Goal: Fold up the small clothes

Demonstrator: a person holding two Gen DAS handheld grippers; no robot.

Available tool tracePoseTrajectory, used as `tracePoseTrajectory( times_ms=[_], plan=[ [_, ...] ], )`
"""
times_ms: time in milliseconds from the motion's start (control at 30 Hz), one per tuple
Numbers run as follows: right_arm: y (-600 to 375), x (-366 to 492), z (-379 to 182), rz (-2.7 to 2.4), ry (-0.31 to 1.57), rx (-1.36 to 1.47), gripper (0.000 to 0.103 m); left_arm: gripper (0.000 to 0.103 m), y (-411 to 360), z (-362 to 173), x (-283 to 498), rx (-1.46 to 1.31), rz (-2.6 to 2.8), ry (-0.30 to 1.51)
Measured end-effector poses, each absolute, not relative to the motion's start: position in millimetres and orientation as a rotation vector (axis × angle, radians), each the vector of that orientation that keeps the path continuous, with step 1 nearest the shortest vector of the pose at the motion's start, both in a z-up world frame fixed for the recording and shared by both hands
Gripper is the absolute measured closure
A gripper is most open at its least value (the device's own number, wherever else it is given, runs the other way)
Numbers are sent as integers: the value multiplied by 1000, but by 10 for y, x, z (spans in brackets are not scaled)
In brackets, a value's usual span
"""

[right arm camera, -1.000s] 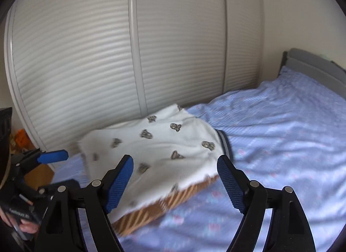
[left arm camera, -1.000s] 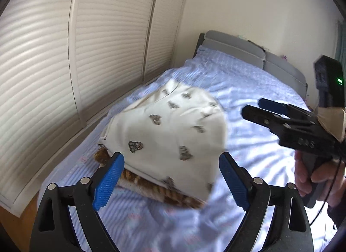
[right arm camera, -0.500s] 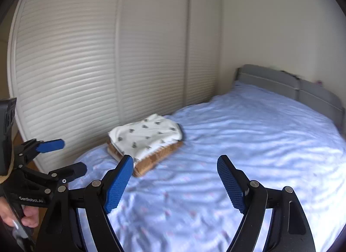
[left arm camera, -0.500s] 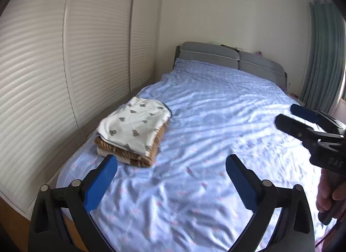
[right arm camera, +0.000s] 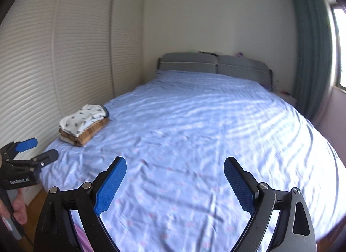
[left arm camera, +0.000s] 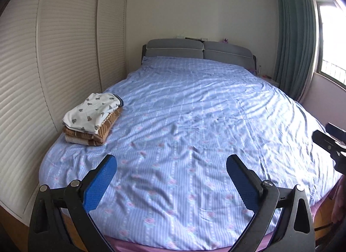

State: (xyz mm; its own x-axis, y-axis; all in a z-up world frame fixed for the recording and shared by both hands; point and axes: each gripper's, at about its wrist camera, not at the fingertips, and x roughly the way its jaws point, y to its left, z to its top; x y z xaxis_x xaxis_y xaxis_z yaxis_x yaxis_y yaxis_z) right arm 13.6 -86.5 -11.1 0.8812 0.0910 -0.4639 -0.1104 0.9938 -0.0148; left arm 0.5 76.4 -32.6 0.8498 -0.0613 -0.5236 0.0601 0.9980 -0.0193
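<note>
A folded white garment with small dark prints [left arm camera: 93,112] lies on top of a stack of folded brown and beige clothes [left arm camera: 89,136] at the left side of the bed; the stack also shows in the right wrist view [right arm camera: 83,123]. My left gripper [left arm camera: 172,165] is open and empty, far back from the stack near the bed's foot. My right gripper [right arm camera: 175,166] is open and empty, also back over the bed's foot. The right gripper also shows at the right edge of the left wrist view [left arm camera: 329,141]. The left gripper shows at the left of the right wrist view [right arm camera: 35,149].
The bed with a light blue patterned sheet [left arm camera: 194,122] fills both views. White slatted wardrobe doors [left arm camera: 43,57] run along the left. A grey headboard [left arm camera: 199,49] stands at the far wall. Green curtains [left arm camera: 296,42] and a window are at the right.
Both grippers have pulled far back from the stack towards the foot of the bed. The white printed garment now lies settled on top of the stack.
</note>
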Motion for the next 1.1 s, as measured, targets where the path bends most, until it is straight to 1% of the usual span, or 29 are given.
tracePoseTrajectory(
  times_ms=[133, 267, 433, 667, 1100],
  plan=[
    [-1178, -207, -232, 6, 481, -18, 10, 0, 629, -464, -128, -2, -63, 542],
    [-1316, -515, -392, -52, 484, -22, 10, 0, 533, -620, -311, 11, -56, 550],
    [-1381, -795, -609, -92, 513, 28, 10, 0, 532, -735, -606, 36, -6, 515],
    [-1386, -972, -710, -127, 498, 44, 10, 0, 557, -858, -727, 40, -20, 544],
    [-1304, -1039, -735, -113, 492, 31, 10, 0, 556, -864, -788, 43, -29, 546]
  ],
)
